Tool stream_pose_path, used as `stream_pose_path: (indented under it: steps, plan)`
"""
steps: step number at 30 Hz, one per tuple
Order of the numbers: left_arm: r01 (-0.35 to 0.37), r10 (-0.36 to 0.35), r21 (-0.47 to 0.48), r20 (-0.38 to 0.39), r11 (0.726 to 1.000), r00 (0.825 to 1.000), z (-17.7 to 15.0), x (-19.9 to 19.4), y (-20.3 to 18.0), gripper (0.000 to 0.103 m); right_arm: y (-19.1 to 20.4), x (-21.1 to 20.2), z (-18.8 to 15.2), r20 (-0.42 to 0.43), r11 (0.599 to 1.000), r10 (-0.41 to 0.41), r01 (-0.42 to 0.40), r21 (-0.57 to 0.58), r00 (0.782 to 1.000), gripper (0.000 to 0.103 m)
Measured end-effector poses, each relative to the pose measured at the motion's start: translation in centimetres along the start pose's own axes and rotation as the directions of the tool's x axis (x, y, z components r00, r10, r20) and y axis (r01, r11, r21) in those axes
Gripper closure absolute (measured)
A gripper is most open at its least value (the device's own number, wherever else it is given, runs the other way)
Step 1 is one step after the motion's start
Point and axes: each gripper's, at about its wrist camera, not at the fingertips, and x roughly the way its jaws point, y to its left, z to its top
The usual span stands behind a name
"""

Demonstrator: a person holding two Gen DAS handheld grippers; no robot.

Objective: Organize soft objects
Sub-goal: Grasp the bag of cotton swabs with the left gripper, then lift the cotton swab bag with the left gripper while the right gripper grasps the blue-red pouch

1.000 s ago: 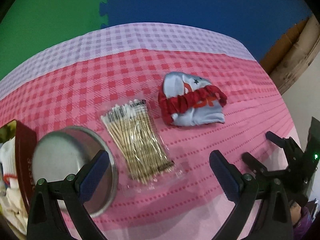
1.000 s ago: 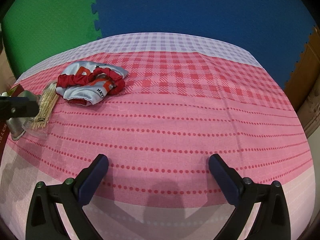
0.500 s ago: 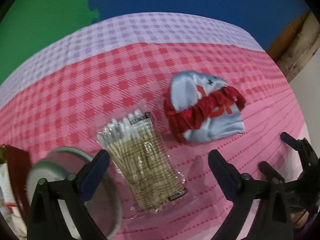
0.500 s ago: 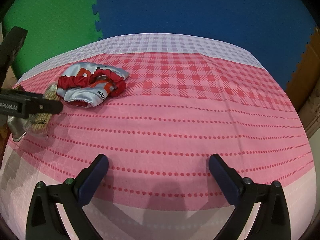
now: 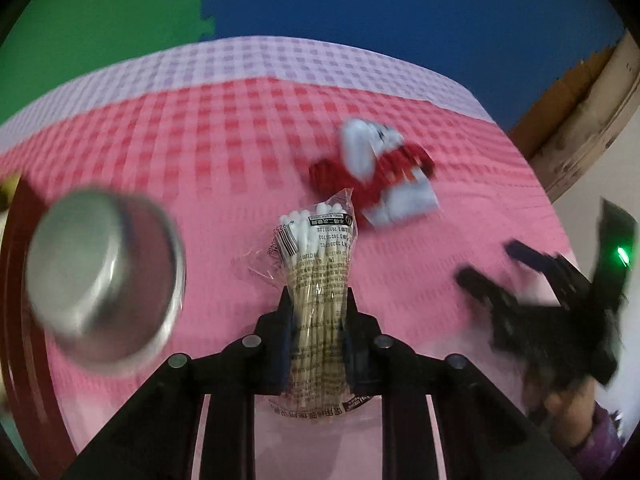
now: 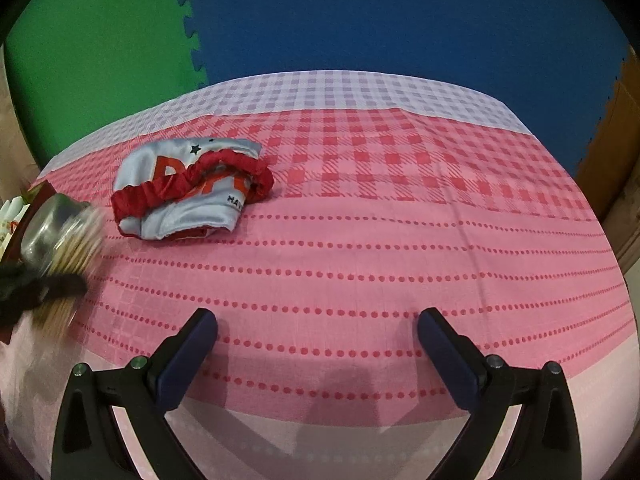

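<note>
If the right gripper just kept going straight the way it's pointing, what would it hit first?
Most likely the bare pink tablecloth. The right gripper is open with nothing between its fingers, and nothing lies ahead of them. The red-and-white fabric bundle sits well off to the left of that line, though fisheye depth is uncertain.

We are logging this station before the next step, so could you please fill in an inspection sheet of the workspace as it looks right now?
Surface: table under a pink and red checked tablecloth, pale lilac checks at the far edge.
Job's things: bag of cotton swabs, clamped; silver and red fabric cap lying on the cloth, untouched.
Clutter: steel bowl at the left, blurred; dark red box behind it, contents unclear.
Grippers: left gripper has just been closing and is shut on the swab bag; right gripper open, nothing between its fingers.
Cables: nothing seen.
Surroundings: green and blue foam mats behind the table; wooden board at the right.
</note>
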Motion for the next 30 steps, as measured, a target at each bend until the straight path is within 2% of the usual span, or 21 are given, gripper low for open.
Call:
stream_pose_path:
  steps: [6,12,19,22,25,27,30]
  plan:
    - [0.004,-0.003,-0.050,0.014,0.999,1.000,-4.4,-3.3,0.5,0.085,0.2,0.1,0.0,-0.005,1.000,-0.013,0.013,-0.009,1.000,0.000]
    - [0.037,-0.036,-0.135,0.008,0.990,0.999,-6.8,-5.0,2.3,0.084,0.3,0.2,0.0,-0.008,1.000,-0.022,0.022,-0.018,1.000,0.000]
    - [0.038,-0.033,-0.134,0.037,0.990,0.999,-8.4,-7.0,2.7,0.084,0.5,-0.2,-0.1,-0.009,0.999,0.011,-0.011,-0.041,1.000,0.000]
    - [0.045,-0.038,-0.126,0.058,0.991,0.998,-8.8,-8.1,2.8,0.084,1.0,-1.4,-0.2,0.016,0.998,0.048,-0.047,-0.028,0.999,0.000]
    - [0.044,-0.035,-0.118,0.076,0.992,0.996,-9.1,-9.0,2.9,0.084,2.8,-3.3,0.2,0.085,0.996,0.086,-0.085,-0.021,0.993,0.000]
    - [0.045,-0.036,-0.121,0.076,0.992,0.996,-9.3,-9.4,3.0,0.084,4.9,-4.0,1.0,0.115,0.995,0.087,-0.080,-0.063,0.990,0.000]
    - [0.054,-0.043,-0.138,0.080,0.989,0.996,-9.6,-9.9,3.6,0.084,8.2,-3.4,2.5,0.104,0.987,0.071,-0.055,-0.149,0.992,0.000]
